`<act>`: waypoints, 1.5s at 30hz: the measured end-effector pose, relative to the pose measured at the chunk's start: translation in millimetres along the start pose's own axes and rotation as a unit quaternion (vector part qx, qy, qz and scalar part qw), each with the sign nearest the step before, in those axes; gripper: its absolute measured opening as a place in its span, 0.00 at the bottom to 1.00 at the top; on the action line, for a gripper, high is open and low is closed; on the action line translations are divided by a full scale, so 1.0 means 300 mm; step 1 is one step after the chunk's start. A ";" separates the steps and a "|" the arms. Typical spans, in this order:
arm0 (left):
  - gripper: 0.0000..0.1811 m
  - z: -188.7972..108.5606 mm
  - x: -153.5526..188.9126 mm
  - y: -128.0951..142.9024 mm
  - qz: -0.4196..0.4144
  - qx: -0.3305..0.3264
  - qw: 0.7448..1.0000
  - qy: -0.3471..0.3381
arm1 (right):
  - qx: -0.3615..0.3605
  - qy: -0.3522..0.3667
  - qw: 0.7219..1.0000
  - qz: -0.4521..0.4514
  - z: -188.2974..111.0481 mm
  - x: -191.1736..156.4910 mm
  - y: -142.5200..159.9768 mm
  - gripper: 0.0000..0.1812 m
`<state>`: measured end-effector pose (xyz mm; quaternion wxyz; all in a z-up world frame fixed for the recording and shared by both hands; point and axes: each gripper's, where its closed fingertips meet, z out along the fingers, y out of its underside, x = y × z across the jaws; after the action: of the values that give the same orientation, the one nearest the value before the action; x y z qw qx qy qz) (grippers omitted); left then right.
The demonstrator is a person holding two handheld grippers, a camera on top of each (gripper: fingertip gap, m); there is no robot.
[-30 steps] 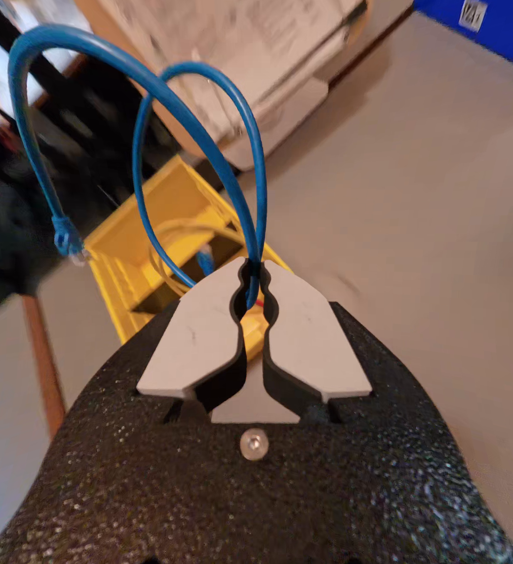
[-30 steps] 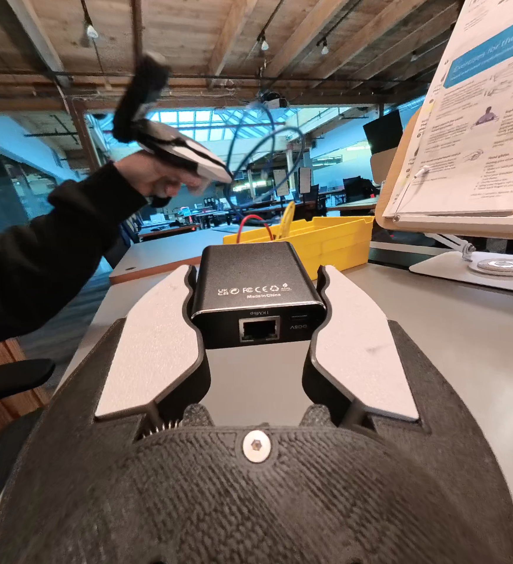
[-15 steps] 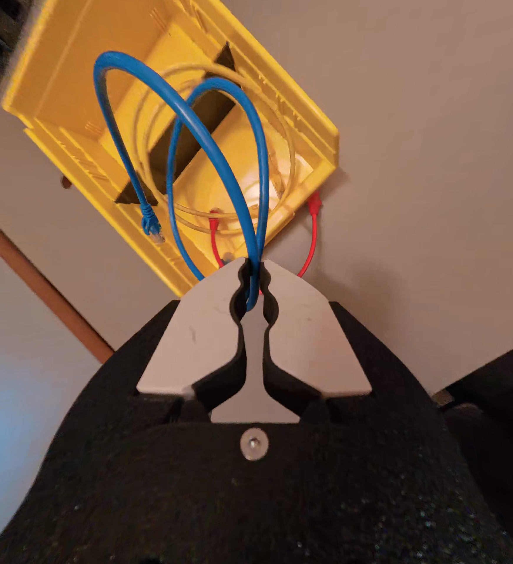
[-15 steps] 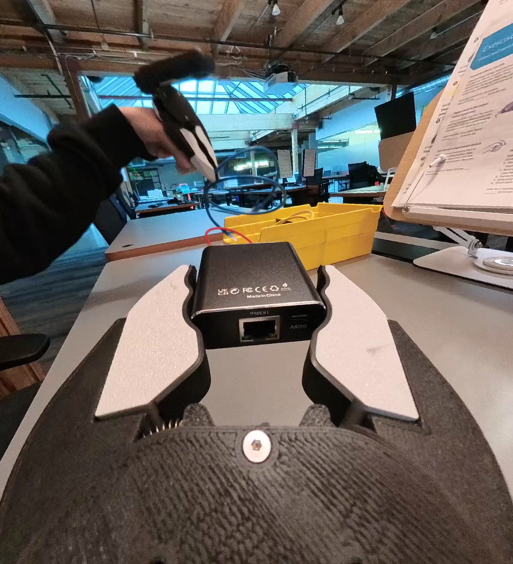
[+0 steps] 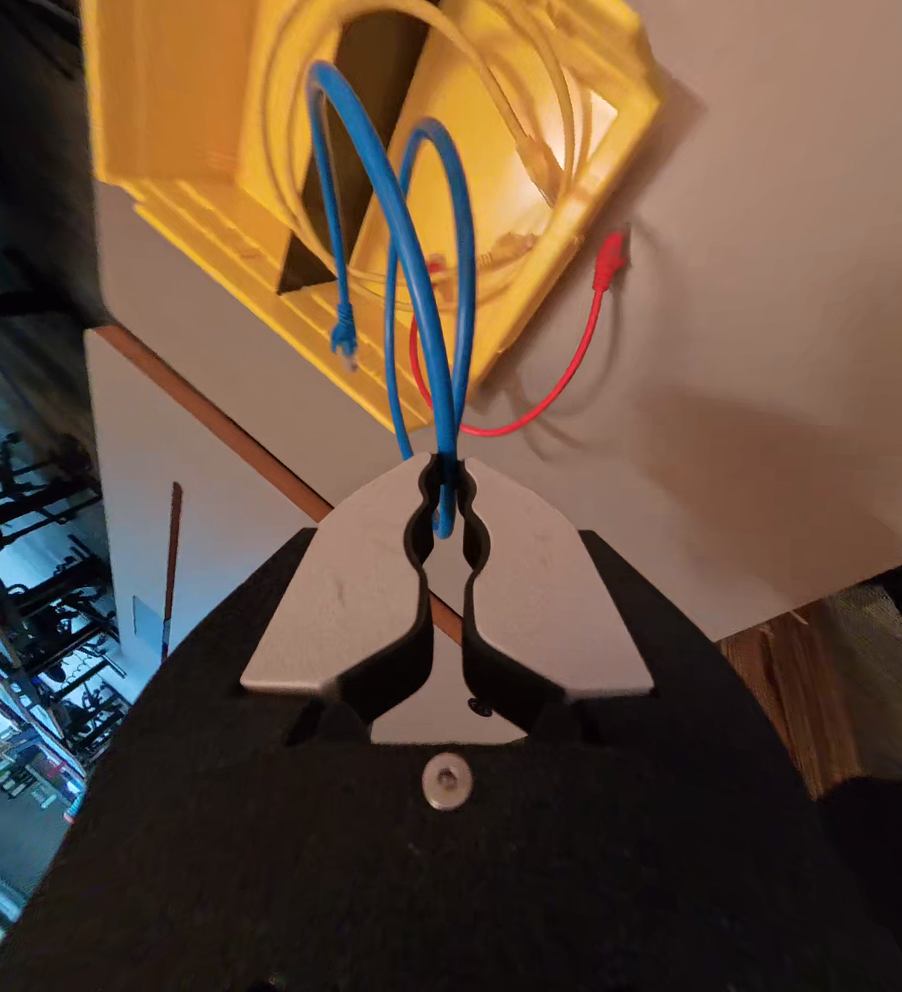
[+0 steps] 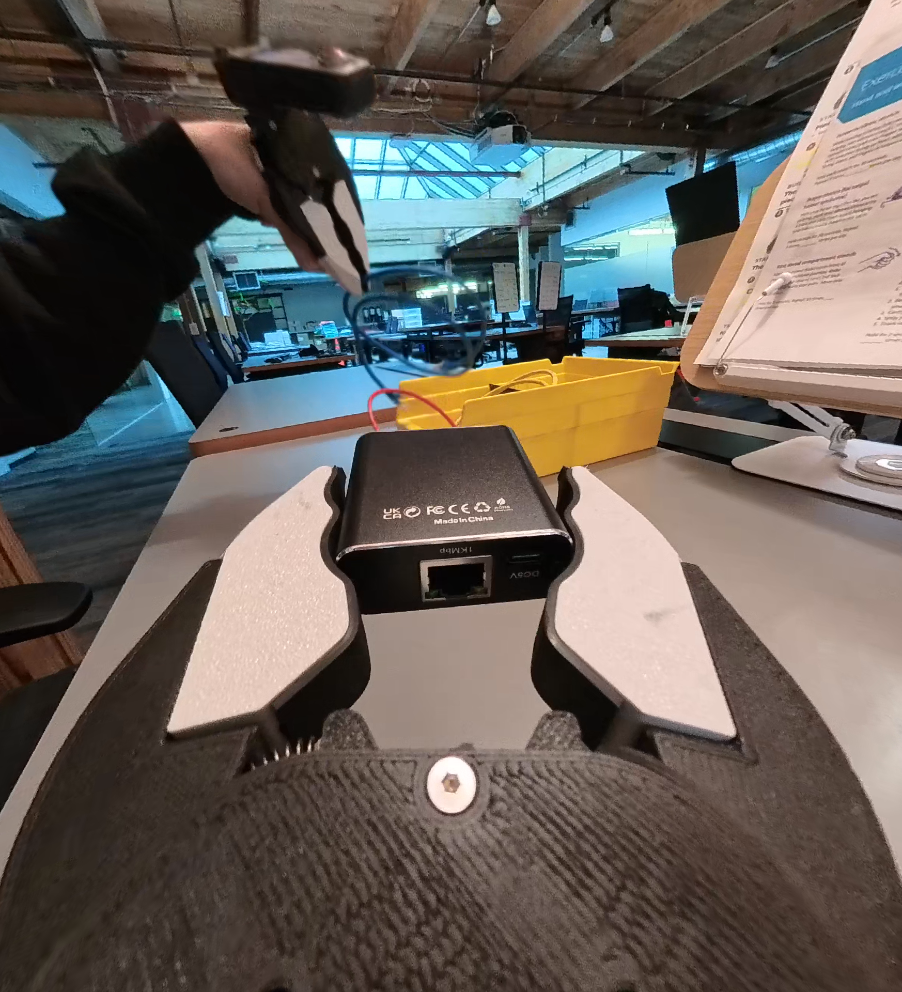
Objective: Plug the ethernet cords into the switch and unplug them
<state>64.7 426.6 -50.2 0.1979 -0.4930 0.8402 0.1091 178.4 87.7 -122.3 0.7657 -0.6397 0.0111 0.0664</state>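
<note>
My left gripper is shut on a looped blue ethernet cord and holds it in the air above the yellow bin, pointing down. The cord's free plug dangles over the bin's near edge. In the right wrist view the left gripper hangs high at the left with the blue cord below it. My right gripper is shut on the black switch, which rests on the grey table with one port facing me.
A red cord lies on the table beside the bin, one end inside it. A yellow cord is coiled in the bin. A tilted document stand with papers rises at the right. The table edge and a chair are at the left.
My left gripper has moved over the yellow bin and tipped downward with the blue cord, coming lower and to the right in the right wrist view. The right gripper and switch have held still.
</note>
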 end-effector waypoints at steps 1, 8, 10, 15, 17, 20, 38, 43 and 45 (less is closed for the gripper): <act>0.03 0.025 -0.013 0.009 -0.010 -0.008 1.000 -0.008 | 0.000 0.000 1.000 -0.001 0.000 -0.001 0.000 0.42; 0.03 0.096 -0.064 0.154 -0.053 -0.094 0.993 -0.047 | -0.001 -0.002 1.000 -0.003 0.001 -0.004 0.001 0.42; 0.03 0.056 -0.111 0.162 -0.077 -0.084 0.988 -0.102 | -0.005 -0.004 1.000 -0.005 0.003 -0.006 0.004 0.42; 0.03 -0.117 -0.237 0.173 -0.137 -0.032 0.955 -0.262 | -0.005 -0.004 1.000 -0.005 0.004 -0.007 0.004 0.42; 0.03 -0.168 -0.260 0.167 -0.121 -0.020 0.942 -0.313 | -0.003 -0.004 1.000 -0.005 0.003 -0.006 0.003 0.42; 0.03 -0.240 -0.200 0.044 -0.070 0.091 0.937 -0.332 | -0.002 -0.002 1.000 -0.005 0.002 -0.005 0.002 0.42; 0.03 0.066 0.922 -0.329 0.273 0.498 0.823 0.026 | 0.090 0.054 0.994 0.008 -0.130 0.103 -0.123 0.42; 0.22 0.134 0.950 -0.261 0.236 0.462 0.845 0.130 | 0.065 0.041 0.997 -0.005 -0.101 0.079 -0.093 0.42; 0.28 0.138 0.946 -0.238 0.201 0.440 0.856 0.182 | 0.056 0.042 0.997 -0.010 -0.096 0.078 -0.083 0.42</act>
<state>12.7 184.5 -211.5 0.2116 -0.1857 0.9023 -0.3266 206.4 57.0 -105.5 0.8001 -0.5977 0.0407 0.0312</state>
